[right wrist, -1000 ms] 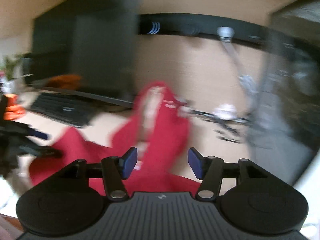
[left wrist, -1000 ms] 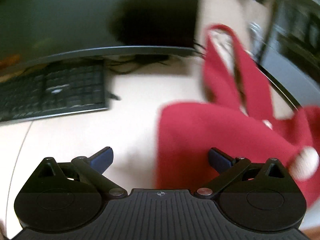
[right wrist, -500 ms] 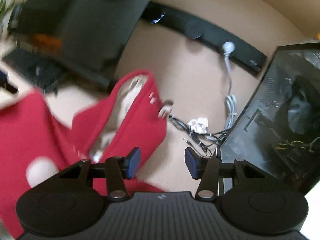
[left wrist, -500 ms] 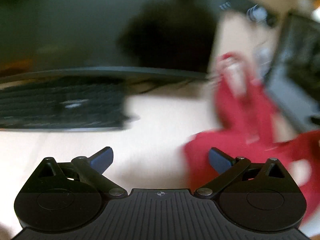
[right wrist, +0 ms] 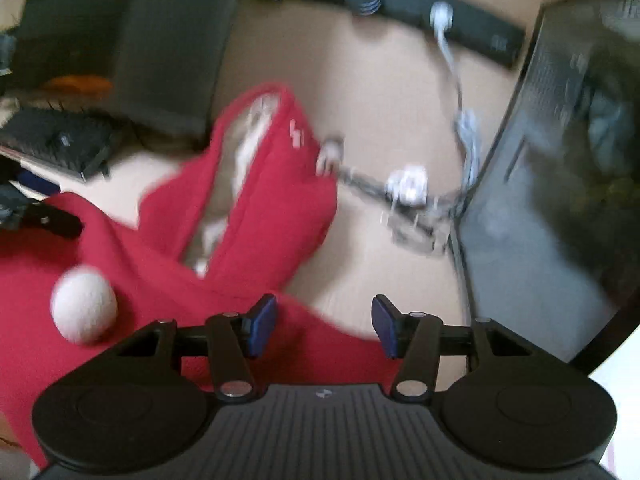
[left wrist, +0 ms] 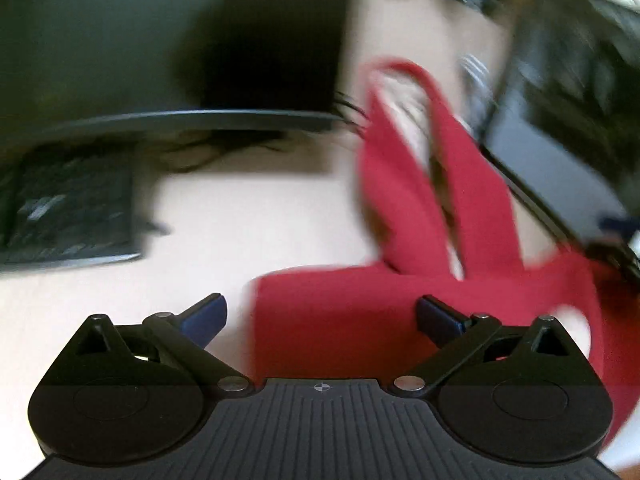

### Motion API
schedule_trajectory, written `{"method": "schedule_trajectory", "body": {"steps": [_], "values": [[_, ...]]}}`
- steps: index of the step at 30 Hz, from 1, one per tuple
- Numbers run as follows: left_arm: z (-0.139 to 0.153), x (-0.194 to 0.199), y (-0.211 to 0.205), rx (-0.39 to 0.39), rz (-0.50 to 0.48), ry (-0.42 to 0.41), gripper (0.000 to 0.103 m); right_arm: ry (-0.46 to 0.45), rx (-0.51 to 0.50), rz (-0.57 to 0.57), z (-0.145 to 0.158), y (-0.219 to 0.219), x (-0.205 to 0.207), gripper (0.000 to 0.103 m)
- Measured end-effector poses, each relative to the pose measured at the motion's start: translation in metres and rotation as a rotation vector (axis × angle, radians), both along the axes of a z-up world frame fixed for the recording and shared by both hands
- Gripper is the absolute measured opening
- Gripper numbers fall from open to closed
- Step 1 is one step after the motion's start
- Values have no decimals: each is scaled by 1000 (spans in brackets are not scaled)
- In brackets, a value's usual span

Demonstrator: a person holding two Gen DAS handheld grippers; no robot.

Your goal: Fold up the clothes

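Red hooded garment (left wrist: 360, 304) — white pompom (right wrist: 85, 307)

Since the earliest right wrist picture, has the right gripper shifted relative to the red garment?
Yes. The right gripper has shifted right: the red garment now sits left of its gap, nearer the computer case.

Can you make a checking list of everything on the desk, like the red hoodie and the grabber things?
Surface: pale desk, partly bare.
Job's things: red hoodie spread out, hood open; white pom-pom on it.
Clutter: keyboard at the left.
Grippers: left gripper open, holding nothing; right gripper open, holding nothing.
Cables: white cable and a blurred tangle beside the hood.
Surroundings: dark monitor; computer case at the right.
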State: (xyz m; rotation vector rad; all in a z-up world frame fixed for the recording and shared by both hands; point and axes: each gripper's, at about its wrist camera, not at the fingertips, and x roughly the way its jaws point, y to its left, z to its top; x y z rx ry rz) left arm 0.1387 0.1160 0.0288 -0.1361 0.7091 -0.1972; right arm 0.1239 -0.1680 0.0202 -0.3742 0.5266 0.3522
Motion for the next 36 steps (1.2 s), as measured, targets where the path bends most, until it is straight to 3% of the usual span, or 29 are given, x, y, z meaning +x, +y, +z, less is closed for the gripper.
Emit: {"method": "schedule_trajectory", "body": {"steps": [2,5,8,10,12,17,19,22,23,27,28,30,31,33,35,36], "values": [[3,-3,15,-13,56,-15,103,24,-7,22,-8,4,3,52],[6,-7,21,-42,57,-15,103,61,-18,54,-20,11,8,52],[6,-10,13,-85,-31,-11,103,97,-29,86,-33,17,13,53],[3,-9,0,18,-60,-1,103,122,-37,108,-41,21,16,56],[-3,-5,-8,140,-40,21,103,117,-12,57,-47,16,25,76],[2,-9,22,121,55,30,103,66,103,-61,-4,-22,13,76],[6,-15,39,16,46,33,103,90,191,-99,10,-46,6,80],[4,-24,53,-249,-100,97,103,217,367,-152,5,-77,-6,84],[2,-27,51,-290,-147,118,103,259,420,-165,-2,-83,-9,84],[-17,-32,21,-252,-195,186,103,384,544,-182,-37,-86,-18,84],[-23,-31,15,-255,-188,203,103,397,549,-162,-42,-80,-18,83],[-23,-31,4,-282,-179,206,100,406,532,-112,-47,-65,-19,54],[-18,-33,0,-289,-177,192,100,386,501,-88,-44,-57,-20,49],[0,-32,-1,-331,-181,136,99,311,439,-49,-30,-45,-24,29],[21,-28,1,-391,-190,59,91,222,423,-27,-9,-43,-24,25],[31,-24,1,-386,-192,18,90,175,416,-36,0,-45,-21,18]]}}
